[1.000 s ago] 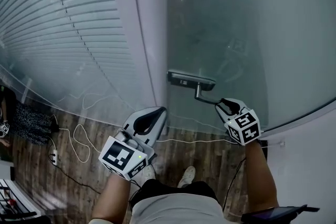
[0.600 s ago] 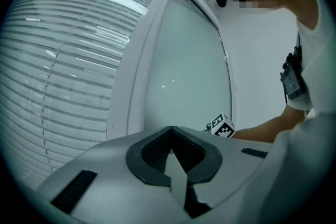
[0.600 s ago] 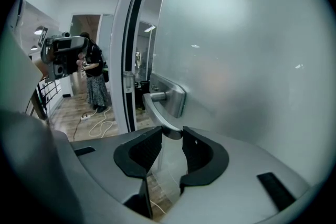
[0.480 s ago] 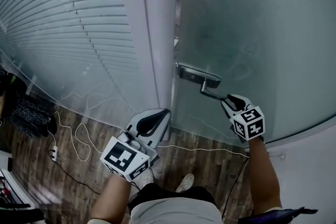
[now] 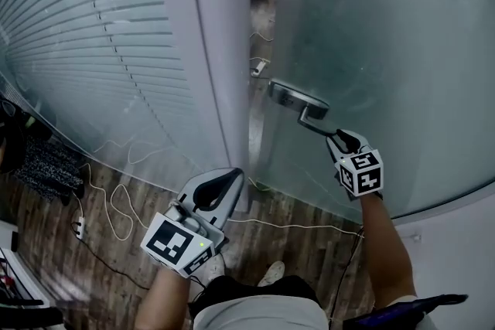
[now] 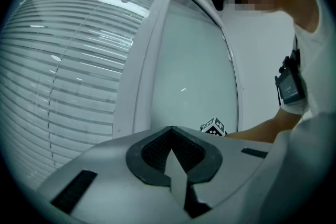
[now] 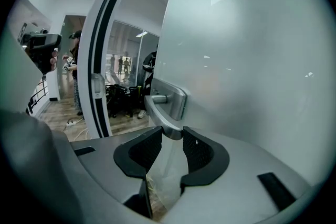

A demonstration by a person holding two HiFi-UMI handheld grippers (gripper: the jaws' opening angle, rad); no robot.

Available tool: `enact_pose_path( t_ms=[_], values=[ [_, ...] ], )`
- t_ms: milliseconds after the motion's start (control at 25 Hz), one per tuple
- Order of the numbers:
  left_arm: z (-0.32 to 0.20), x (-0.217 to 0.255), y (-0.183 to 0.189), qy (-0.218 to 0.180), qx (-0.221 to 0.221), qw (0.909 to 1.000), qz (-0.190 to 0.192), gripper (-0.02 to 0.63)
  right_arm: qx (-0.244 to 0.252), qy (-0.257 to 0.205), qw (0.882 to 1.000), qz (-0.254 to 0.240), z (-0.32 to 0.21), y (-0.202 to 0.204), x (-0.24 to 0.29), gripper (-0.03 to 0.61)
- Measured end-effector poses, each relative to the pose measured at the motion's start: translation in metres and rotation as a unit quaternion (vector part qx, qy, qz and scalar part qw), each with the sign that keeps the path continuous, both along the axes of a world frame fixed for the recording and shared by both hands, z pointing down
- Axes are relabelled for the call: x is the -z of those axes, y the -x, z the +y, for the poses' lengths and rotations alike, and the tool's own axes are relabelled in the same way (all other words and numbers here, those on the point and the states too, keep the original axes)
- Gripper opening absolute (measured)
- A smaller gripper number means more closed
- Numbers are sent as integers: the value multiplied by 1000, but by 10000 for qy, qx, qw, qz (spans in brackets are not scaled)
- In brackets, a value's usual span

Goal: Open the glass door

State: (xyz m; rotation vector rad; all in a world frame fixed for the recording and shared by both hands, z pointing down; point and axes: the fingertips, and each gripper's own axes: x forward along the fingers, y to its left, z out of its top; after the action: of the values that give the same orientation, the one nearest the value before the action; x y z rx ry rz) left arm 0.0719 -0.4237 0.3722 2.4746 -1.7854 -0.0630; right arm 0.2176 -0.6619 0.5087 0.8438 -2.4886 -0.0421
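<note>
Frosted glass door [image 5: 387, 42] ajar; right gripper [image 5: 334, 137] clamped on its lever handle [image 7: 157, 113].

The door fills the upper right of the head view. At top centre a narrow gap separates its edge from the white door frame [image 5: 216, 66], and a room shows through. The lever handle sits mid-frame on a metal plate [image 5: 288, 95], pointing down-right. The right gripper's fingers [image 7: 137, 150] are closed partway around the lever's free end, pads pressing both sides. The left gripper [image 5: 220, 185] is low centre, near the frame's foot, fingers brought together with nothing between them. Slatted blinds [image 5: 85, 35] show behind glass at left. A white cable [image 5: 116, 205] lies on the wood floor [image 5: 294, 224] below.
</note>
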Motion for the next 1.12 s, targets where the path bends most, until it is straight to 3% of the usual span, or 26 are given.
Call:
enact_pose_path(
  t_ms=[600, 720, 840, 1120],
  values=[
    [3, -1, 6, -86, 143, 9999, 39, -3, -516, -298, 9982, 102, -46, -13, 7, 122],
    [5, -7, 2, -98, 72, 9999, 19, -3, -621, -630, 9958, -251, -27, -24, 28, 115],
    [9, -14, -1, -114, -32, 9999, -11, -3, -766, -1035, 9879, -861, 6, -39, 64, 2],
    [10, 10, 6, -267, -407, 9988, -78, -3, -922, -1559, 9706, -1587, 81, -48, 150, 2]
  ],
)
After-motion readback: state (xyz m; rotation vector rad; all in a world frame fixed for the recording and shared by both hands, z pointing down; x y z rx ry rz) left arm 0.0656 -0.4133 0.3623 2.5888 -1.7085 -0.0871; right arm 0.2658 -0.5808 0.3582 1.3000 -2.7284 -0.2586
